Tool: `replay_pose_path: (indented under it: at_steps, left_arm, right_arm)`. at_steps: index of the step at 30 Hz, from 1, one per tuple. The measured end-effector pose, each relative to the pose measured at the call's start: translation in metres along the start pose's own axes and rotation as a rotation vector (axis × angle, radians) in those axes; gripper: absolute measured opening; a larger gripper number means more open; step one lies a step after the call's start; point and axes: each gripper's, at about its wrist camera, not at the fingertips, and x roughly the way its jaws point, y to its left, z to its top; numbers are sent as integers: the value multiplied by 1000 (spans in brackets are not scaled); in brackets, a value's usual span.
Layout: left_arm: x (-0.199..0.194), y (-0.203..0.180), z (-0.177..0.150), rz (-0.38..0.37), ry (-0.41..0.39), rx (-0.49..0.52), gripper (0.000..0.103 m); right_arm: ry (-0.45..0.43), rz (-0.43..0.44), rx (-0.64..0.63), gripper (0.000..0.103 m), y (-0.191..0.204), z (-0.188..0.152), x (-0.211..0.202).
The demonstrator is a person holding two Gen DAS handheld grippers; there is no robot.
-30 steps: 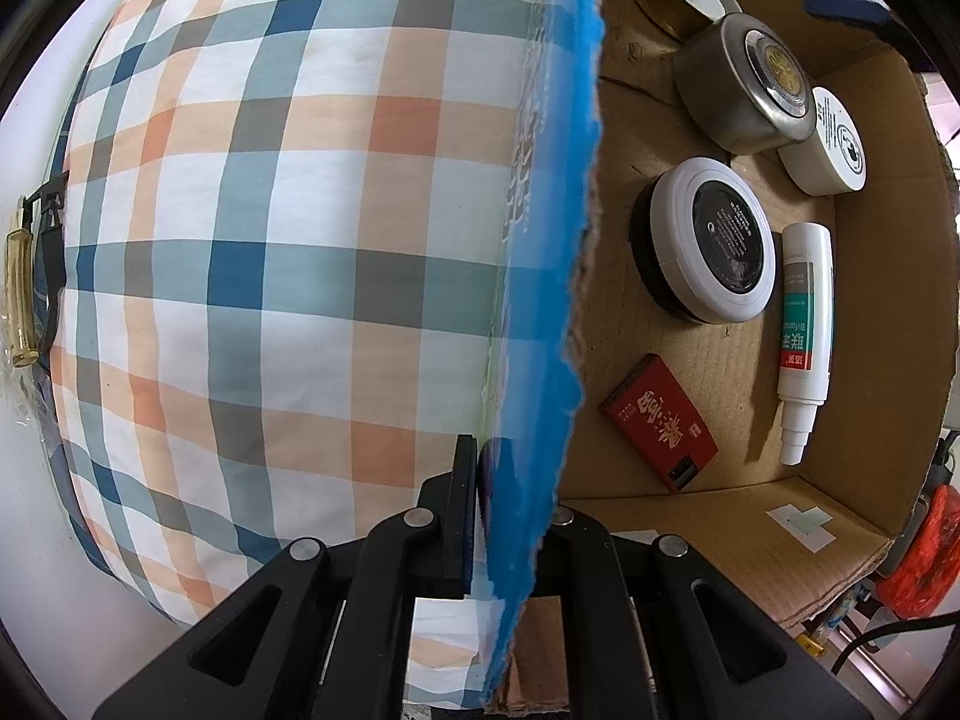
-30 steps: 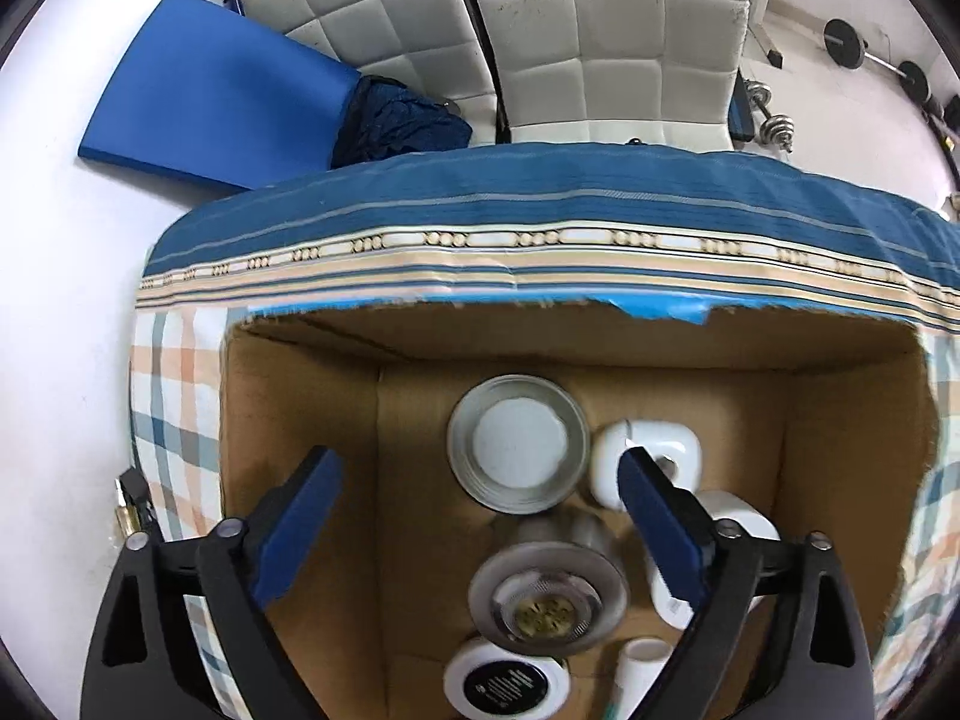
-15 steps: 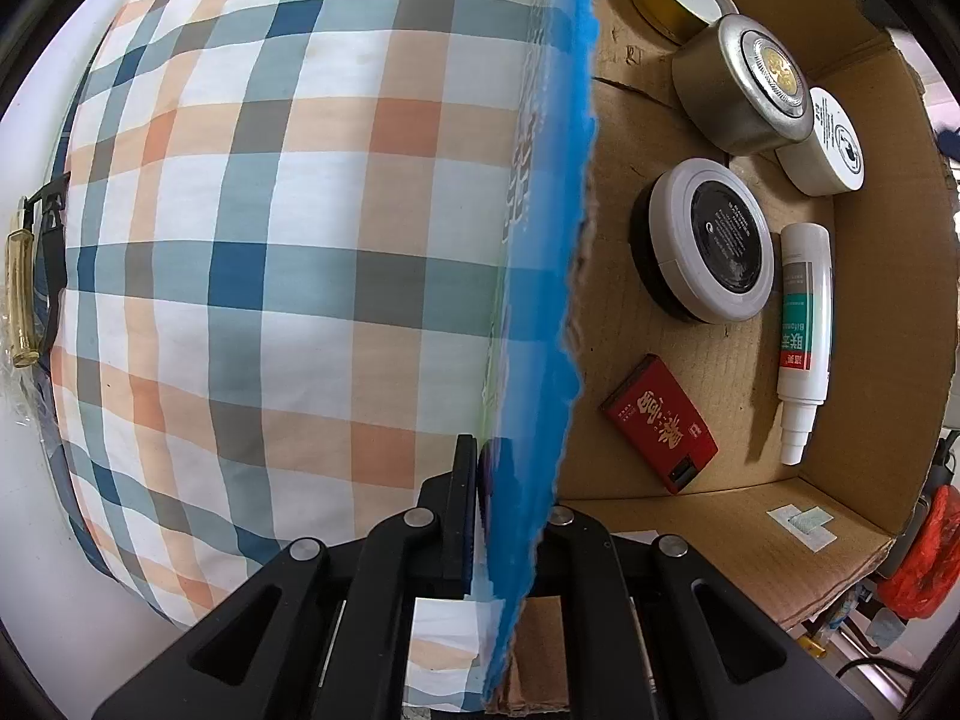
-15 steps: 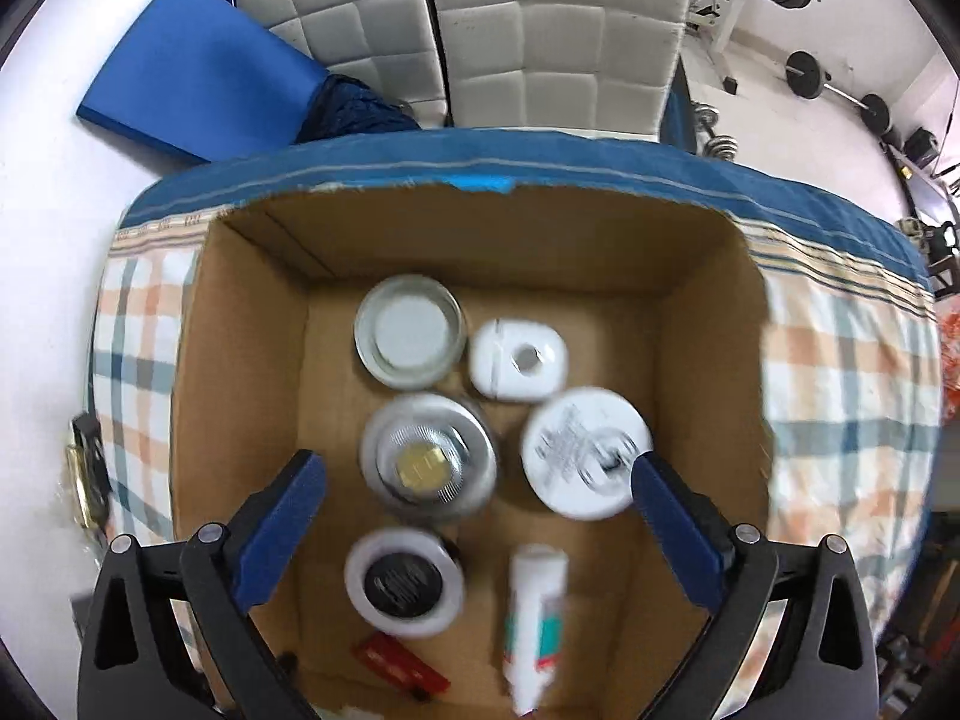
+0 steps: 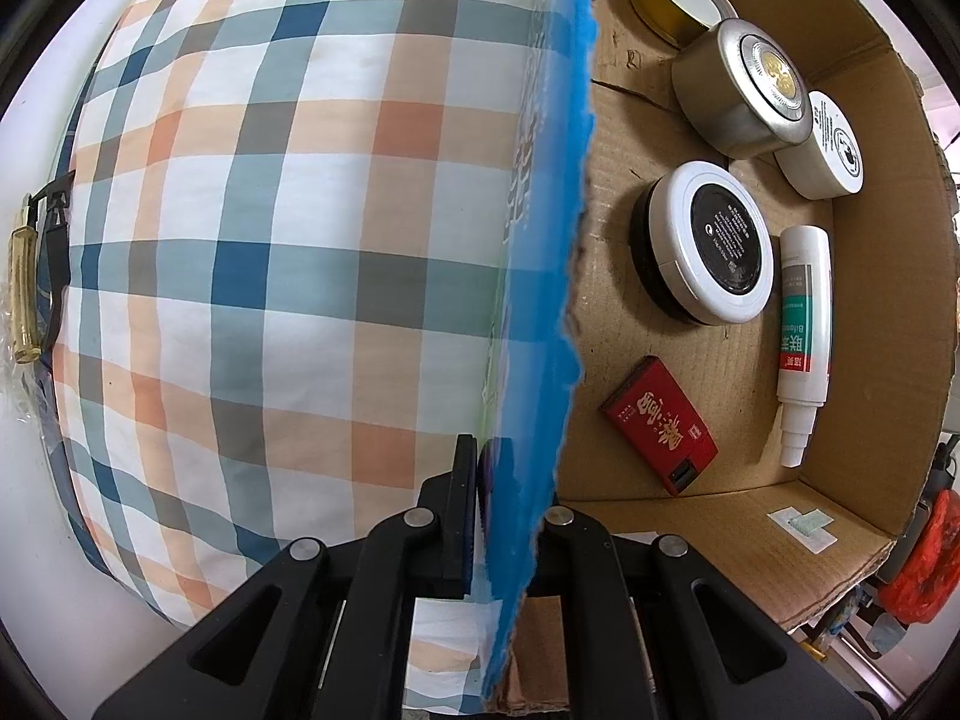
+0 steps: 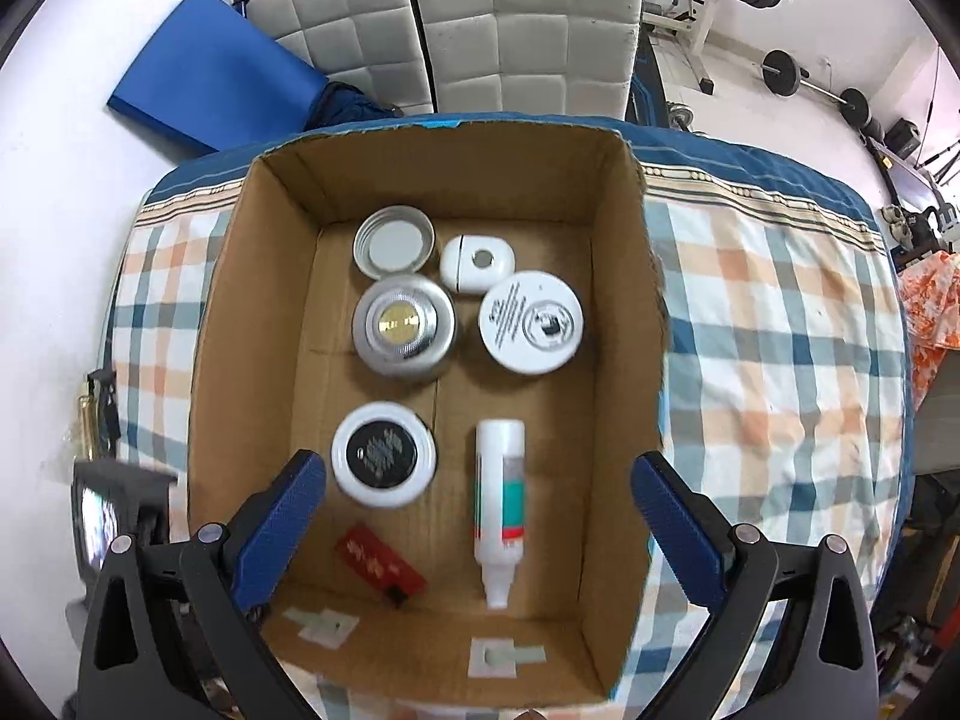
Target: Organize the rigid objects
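An open cardboard box [image 6: 624, 312] stands on a plaid cloth. Inside lie a silver tin [image 6: 403, 324], a white round jar [image 6: 531, 321], a black-topped jar [image 6: 383, 453], a white tube [image 6: 500, 498], a red pack [image 6: 379, 564], a lid [image 6: 393, 240] and a small white case [image 6: 478, 262]. My left gripper [image 5: 510, 480] is shut on the box's blue-edged side wall [image 5: 540, 300]. My right gripper [image 6: 474, 528] is open and empty, high above the box. The left wrist view also shows the tin [image 5: 738, 90] and red pack [image 5: 660, 426].
The plaid cloth [image 6: 780, 348] covers the surface around the box. Padded white chairs [image 6: 468, 30] and a blue mat [image 6: 204, 78] lie beyond it. Gym weights [image 6: 810, 78] are at the far right. A yellow-handled object [image 5: 24, 294] lies at the cloth's left edge.
My right gripper has risen and pulled back from inside the box, so the whole box now shows below it. My left gripper still holds the box wall.
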Motion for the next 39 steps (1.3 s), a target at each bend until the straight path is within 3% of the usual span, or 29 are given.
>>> replay_pose_path:
  at_steps: [12, 15, 17, 18, 20, 21, 26, 28, 32, 39]
  left_arm:
    - [1, 5, -1, -7, -1, -29, 6]
    - [-1, 12, -4, 18, 4, -57, 19]
    - [-7, 18, -9, 43, -11, -75, 35]
    - [-10, 20, -13, 38, -19, -82, 36]
    - [-19, 23, -19, 46, -29, -88, 47]
    - [-26, 25, -24, 53, -46, -90, 51]
    - [-70, 25, -43, 36, -171, -96, 89]
    - [-92, 17, -50, 47, -230, -82, 99]
    - [-136, -6, -64, 60, -345, -39, 102]
    - [-196, -44, -92, 22, -464, 30, 102]
  right_arm:
    - [-16, 21, 18, 103, -10, -27, -28]
    - [-10, 22, 23, 103, -14, -29, -29]
    - [-11, 18, 19, 103, -17, -32, -30]
    - [-13, 17, 20, 103, -18, -35, -32]
    - [-16, 19, 17, 103, -21, -39, -35]
    - [-17, 19, 14, 103, -22, -42, -36]
    - [-38, 12, 1, 103, -28, -59, -50]
    - [-46, 13, 2, 103, -31, -65, -57]
    - [-69, -4, 10, 103, -42, -78, -72]
    - [-114, -11, 39, 103, -62, -101, -106]
